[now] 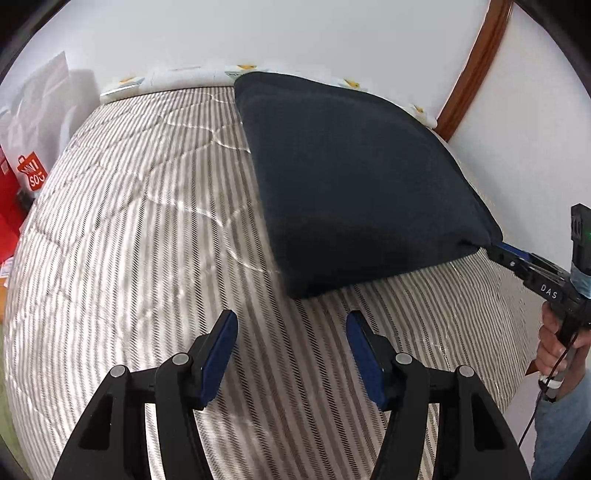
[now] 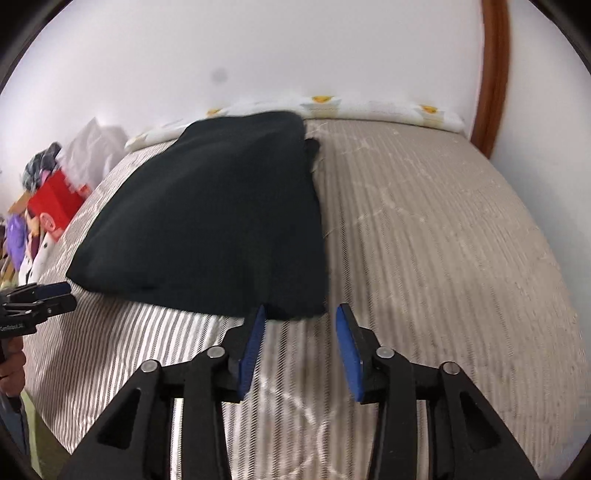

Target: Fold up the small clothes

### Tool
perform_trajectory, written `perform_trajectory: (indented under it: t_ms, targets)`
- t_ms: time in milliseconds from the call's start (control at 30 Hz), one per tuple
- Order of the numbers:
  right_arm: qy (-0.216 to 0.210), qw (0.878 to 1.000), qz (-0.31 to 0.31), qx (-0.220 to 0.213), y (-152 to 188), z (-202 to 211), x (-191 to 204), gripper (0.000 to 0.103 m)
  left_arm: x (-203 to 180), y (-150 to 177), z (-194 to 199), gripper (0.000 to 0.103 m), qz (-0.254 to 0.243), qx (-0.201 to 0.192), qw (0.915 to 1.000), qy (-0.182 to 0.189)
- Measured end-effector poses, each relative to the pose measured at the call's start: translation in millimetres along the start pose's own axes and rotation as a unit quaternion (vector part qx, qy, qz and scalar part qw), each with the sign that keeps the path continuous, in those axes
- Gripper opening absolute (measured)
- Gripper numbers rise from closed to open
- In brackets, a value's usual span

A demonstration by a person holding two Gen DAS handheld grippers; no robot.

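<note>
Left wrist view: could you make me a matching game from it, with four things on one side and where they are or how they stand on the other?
Things:
1. dark garment
2. red bag
3. yellow-patterned bedding
4. left gripper

Descriptions:
A. open, over a bare part of the striped cover
B. along the wall at the far edge
C. spread on the cover, right of centre
D. beyond the cover's left edge

Pairs: 1-C; 2-D; 3-B; 4-A
</note>
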State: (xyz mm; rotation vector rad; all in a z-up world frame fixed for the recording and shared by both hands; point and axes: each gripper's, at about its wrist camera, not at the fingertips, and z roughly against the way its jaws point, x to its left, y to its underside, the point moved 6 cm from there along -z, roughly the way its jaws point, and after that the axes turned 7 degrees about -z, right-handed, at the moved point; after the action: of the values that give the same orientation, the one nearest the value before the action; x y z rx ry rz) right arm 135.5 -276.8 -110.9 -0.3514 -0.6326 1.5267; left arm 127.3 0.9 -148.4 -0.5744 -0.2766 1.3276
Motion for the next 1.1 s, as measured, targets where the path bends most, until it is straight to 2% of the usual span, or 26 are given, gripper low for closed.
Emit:
perform_trajectory:
  t_ms: [167,233,267,333,400,433,467,500,633,900,1100]
  targets:
    - [-0.017,0.999,-0.03,-0.005,4,-19,2,0.041,-5,-8,-6,0.059,0.0,-0.016,0.9997,-0.016]
    - [-0.028,0.998,-0.057,-0.024,1,-21,-1,0.041,-5,-14,-7,0.056,0.006,-0.026,0.9995,-0.016]
    - [-0.034,0.997,-0.067,-0.032,-1,-21,-2,0.041,-5,-18,-10,0.046,0.005,-0.024,0.9996,-0.015]
    - [-0.035,0.996,-0.073,-0.041,-4,-24,-1,0.041,-6,-21,-16,0.034,0.006,-0.02,0.9996,-0.017]
    - [-0.03,0.997,-0.068,-0.033,-6,-32,3,0.038,-8,-25,-21,0.027,0.004,-0.019,0.9996,-0.021]
    - [-0.034,0.996,-0.069,-0.036,-9,-34,3,0.034,-9,-27,-21,0.022,0.001,-0.021,0.9995,-0.025]
    - [-0.045,0.996,-0.07,-0.038,-11,-33,4,0.02,-10,-29,-22,0.02,0.001,-0.023,0.9994,-0.026]
    - [-0.055,0.995,-0.07,-0.038,-14,-34,5,0.014,-11,-32,-23,0.019,0.003,-0.023,0.9994,-0.025]
    - [-0.049,0.995,-0.063,-0.053,-26,-36,1,0.01,-21,-45,-31,0.018,-0.006,-0.021,0.9996,-0.019]
    - [-0.032,0.994,-0.082,-0.057,-57,-57,-24,0.01,-34,-73,-53,0.018,-0.006,-0.019,0.9998,-0.002]
    - [-0.032,0.996,-0.067,-0.042,-54,-50,-30,0.014,-31,-65,-53,0.019,-0.005,0.001,0.9999,0.013]
